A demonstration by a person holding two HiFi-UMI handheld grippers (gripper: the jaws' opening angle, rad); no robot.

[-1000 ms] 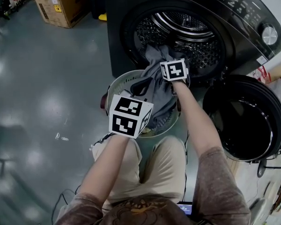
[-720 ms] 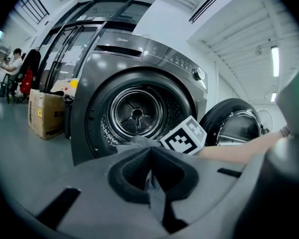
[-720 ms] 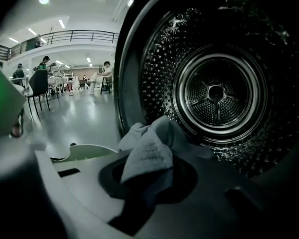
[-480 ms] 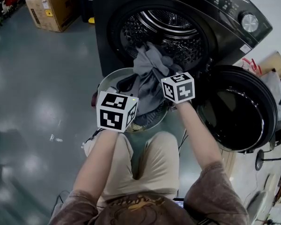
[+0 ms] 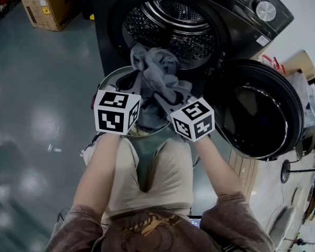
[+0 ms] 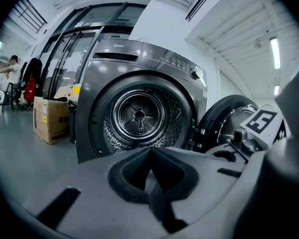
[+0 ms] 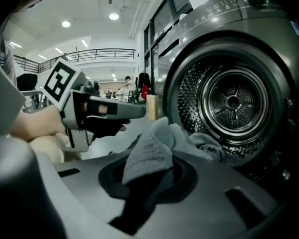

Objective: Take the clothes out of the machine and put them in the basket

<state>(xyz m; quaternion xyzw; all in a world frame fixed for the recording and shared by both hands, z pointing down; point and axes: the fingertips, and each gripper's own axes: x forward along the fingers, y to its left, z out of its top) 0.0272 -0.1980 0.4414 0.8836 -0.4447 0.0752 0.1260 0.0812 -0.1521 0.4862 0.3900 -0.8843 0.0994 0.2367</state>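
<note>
The right gripper (image 7: 147,183) has its jaws narrowed onto a fold of the grey garment (image 5: 157,80), which bunches up between them in the right gripper view. From there the cloth runs back over the basket (image 5: 107,80) to the lower lip of the drum (image 5: 173,25), where its far end lies on the rim. So the garment is partly out of the washing machine (image 5: 241,14) and hangs above the basket. The round, pale basket stands on the floor (image 5: 37,88) just before the machine's opening, between it and the person's knees. A darker piece (image 5: 130,81) lies in its left part. The left gripper (image 6: 150,171) hangs over the basket's near left edge with its jaws together and nothing between them. The door (image 5: 262,109) is swung open to the right, its rim near the right gripper, so that side is tight. To the left the floor lies broad and bare, with a cardboard box (image 5: 47,4) well apart at the far corner.
</note>
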